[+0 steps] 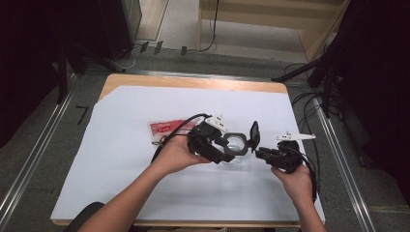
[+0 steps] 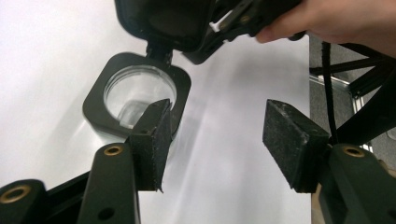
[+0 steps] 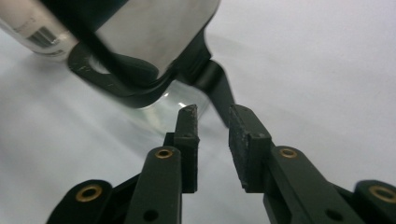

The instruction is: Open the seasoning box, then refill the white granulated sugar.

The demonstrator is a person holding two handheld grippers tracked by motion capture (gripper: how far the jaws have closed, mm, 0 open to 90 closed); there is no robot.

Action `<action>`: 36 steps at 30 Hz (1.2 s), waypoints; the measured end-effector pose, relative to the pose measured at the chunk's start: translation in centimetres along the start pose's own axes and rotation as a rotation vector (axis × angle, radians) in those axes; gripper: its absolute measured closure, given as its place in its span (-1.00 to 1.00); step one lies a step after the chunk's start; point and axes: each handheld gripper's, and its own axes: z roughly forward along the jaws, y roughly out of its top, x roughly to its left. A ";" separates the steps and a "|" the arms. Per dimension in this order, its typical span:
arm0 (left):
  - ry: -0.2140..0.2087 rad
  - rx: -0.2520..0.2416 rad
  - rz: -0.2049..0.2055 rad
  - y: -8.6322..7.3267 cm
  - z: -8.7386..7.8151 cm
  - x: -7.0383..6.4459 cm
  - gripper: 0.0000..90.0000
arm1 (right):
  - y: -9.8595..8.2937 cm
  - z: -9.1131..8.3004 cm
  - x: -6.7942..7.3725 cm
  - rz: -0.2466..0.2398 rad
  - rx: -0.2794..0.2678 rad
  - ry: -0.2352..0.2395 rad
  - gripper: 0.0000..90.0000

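A clear jar with a square black collar stands upright on the white sheet, and its hinged black lid is flipped up on the right side. My left gripper is open wide at the jar's left. In the left gripper view one pad overlaps the collar's near edge, and nothing sits between the jaws. My right gripper is just right of the lid. In the right gripper view its jaws are only slightly apart below the lid and hinge, with white sheet showing between them.
A red and white packet lies on the sheet behind my left hand. The sheet covers most of the wooden table. Cables and dark stand legs crowd the floor at the right. A metal rail runs along the left.
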 end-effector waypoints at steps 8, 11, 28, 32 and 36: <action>0.010 -0.020 -0.004 -1.4 -1.6 -0.3 -0.10 | -1.2 -1.2 2.0 -0.003 -0.015 0.044 0.44; 0.015 -0.020 -0.001 -2.0 -2.5 -0.3 -0.10 | -1.5 -1.2 2.7 -0.022 -0.014 0.058 0.39; 0.039 -0.003 -0.052 -5.2 -5.2 1.0 -0.09 | -1.2 -0.1 3.6 -0.083 -0.011 0.082 0.28; 0.041 -0.018 -0.074 -5.4 -5.9 1.3 -0.07 | -1.2 -0.1 3.7 -0.086 -0.009 0.083 0.27; 0.058 -0.009 -0.074 -5.9 -6.7 1.6 -0.06 | -1.0 -0.2 3.9 -0.101 -0.009 0.084 0.27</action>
